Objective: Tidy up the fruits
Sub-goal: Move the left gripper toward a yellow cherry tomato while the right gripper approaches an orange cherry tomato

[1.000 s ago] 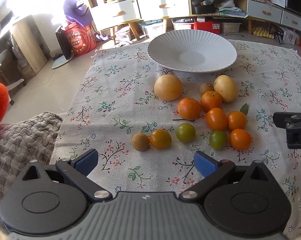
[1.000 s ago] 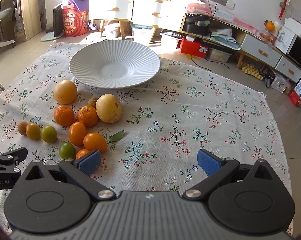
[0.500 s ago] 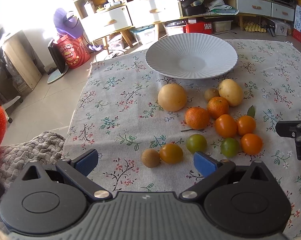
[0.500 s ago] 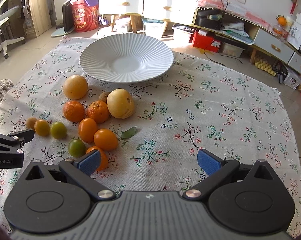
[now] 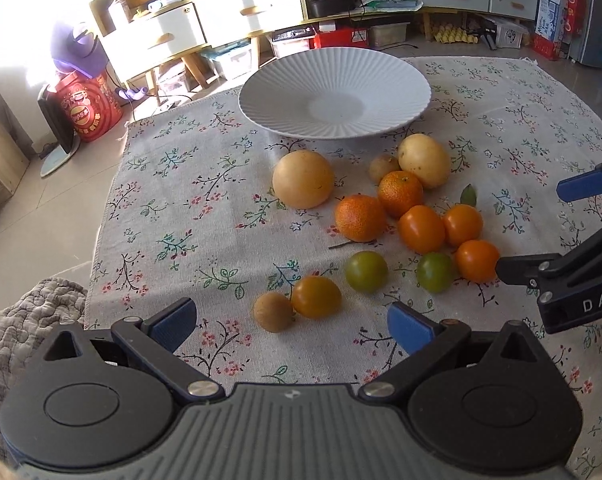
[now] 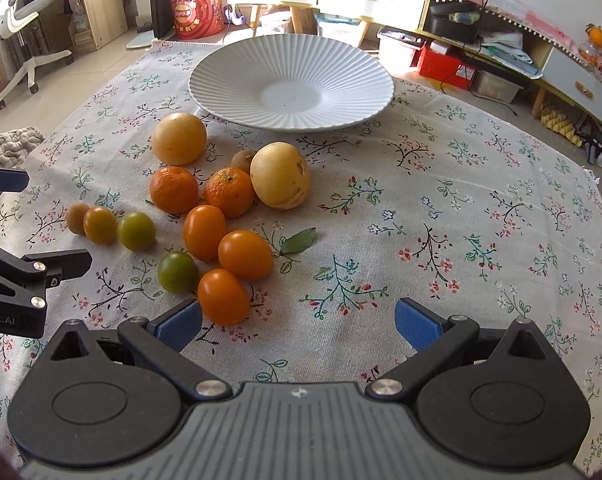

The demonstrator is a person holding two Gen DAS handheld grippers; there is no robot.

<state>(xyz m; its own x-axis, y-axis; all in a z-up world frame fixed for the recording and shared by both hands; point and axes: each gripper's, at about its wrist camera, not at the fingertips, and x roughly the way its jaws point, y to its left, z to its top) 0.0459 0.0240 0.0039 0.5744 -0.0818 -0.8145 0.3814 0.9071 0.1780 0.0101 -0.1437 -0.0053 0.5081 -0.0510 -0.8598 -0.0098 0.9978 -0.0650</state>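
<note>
Left wrist view: left gripper (image 5: 291, 320) spread, empty, nearing brown fruit (image 5: 273, 311); right gripper (image 6: 297, 319) likewise spread. Fruits loose on cloth (image 5: 181, 200), plate (image 5: 333, 92) bare. Step: first pick; next, straddling, closing.

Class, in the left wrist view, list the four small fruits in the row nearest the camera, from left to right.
Small brown round fruit → yellow-orange tomato → green tomato → second green tomato.

Probably home: sideboard drawers (image 5: 153, 38), tablecloth (image 6: 461, 184).
</note>
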